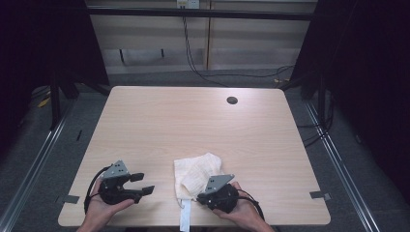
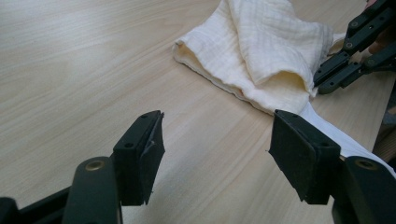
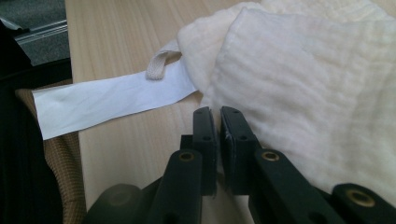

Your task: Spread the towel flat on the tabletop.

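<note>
A crumpled cream cloth point(image 1: 198, 173) lies near the table's front edge, with a white label strip point(image 1: 185, 218) hanging over that edge. My right gripper point(image 1: 200, 196) is at the cloth's near right corner. In the right gripper view its jaws point(image 3: 215, 112) stand together, a hairline gap between the pads, tips against the cloth's edge point(image 3: 299, 93). I cannot tell whether any fabric is pinched. The label point(image 3: 112, 102) and a small loop point(image 3: 159, 63) lie to the left. My left gripper point(image 1: 143, 183) rests left of the cloth, open point(image 2: 217, 149) and empty, facing the cloth point(image 2: 261, 51) and the right gripper point(image 2: 322, 81).
The pale wooden table point(image 1: 193, 121) has a round cable hole point(image 1: 232, 100) at the back right. Grey floor, dark frame posts and cables surround it. Bits of tape point(image 1: 320, 195) mark the front corners.
</note>
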The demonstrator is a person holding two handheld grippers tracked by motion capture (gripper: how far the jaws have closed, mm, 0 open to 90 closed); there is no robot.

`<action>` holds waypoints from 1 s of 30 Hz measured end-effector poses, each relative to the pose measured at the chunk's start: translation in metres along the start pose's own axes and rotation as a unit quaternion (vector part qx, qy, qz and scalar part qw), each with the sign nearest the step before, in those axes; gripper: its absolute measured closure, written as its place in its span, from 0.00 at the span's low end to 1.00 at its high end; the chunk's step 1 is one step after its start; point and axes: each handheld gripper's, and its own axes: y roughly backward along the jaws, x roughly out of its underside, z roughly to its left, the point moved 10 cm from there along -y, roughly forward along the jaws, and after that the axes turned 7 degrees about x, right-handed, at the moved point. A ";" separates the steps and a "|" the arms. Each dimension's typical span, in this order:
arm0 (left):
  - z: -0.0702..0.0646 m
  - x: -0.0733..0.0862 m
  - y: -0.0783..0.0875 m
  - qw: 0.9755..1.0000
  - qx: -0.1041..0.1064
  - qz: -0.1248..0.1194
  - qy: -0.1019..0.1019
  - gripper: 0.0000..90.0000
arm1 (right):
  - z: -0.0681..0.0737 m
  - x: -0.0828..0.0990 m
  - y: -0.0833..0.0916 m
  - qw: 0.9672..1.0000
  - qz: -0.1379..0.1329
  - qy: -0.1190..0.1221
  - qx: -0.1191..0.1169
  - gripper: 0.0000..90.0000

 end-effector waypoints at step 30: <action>-0.039 -0.041 -0.035 0.995 0.091 -0.003 -0.040 0.73 | -0.093 0.001 0.091 0.982 -0.095 -0.146 0.067 0.97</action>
